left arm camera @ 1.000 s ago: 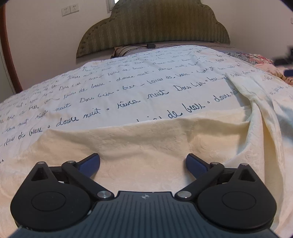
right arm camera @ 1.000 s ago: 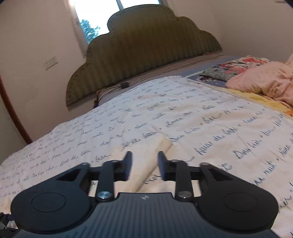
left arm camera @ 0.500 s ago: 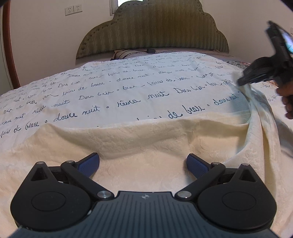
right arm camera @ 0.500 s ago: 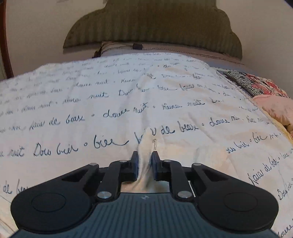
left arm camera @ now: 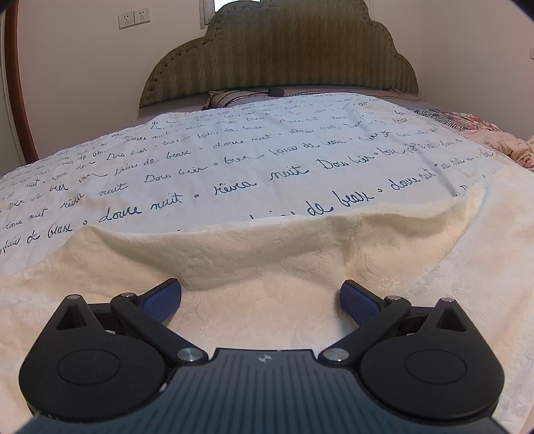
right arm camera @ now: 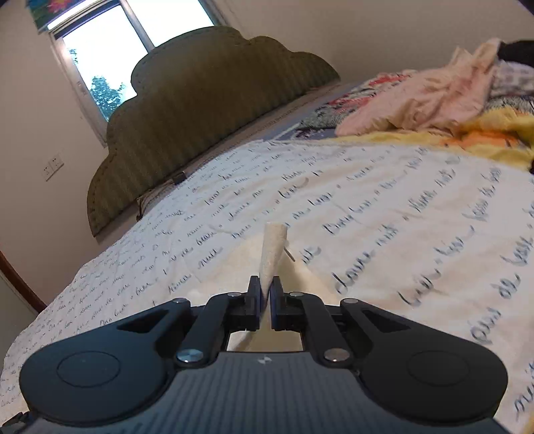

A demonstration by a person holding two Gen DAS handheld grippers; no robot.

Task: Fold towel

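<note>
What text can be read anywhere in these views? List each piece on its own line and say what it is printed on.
"douce nuit" in dark cursive on the white bedspread.
"Dors bien" on the same bedspread.
"nuit" alone, repeated across it.
"de beaux" next to the cream towel; the word before it is covered.
Far rows and the right wrist view: too small or blurred.
Towel, both claws, wall sockets: no readable text.

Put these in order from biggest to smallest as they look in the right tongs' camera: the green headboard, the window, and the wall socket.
1. Green headboard: looks biggest.
2. Window: smaller, but the headboard and the picture's edge hide part of it.
3. Wall socket: tiny.

This is how they look only; nearness to the camera could fool us.
</note>
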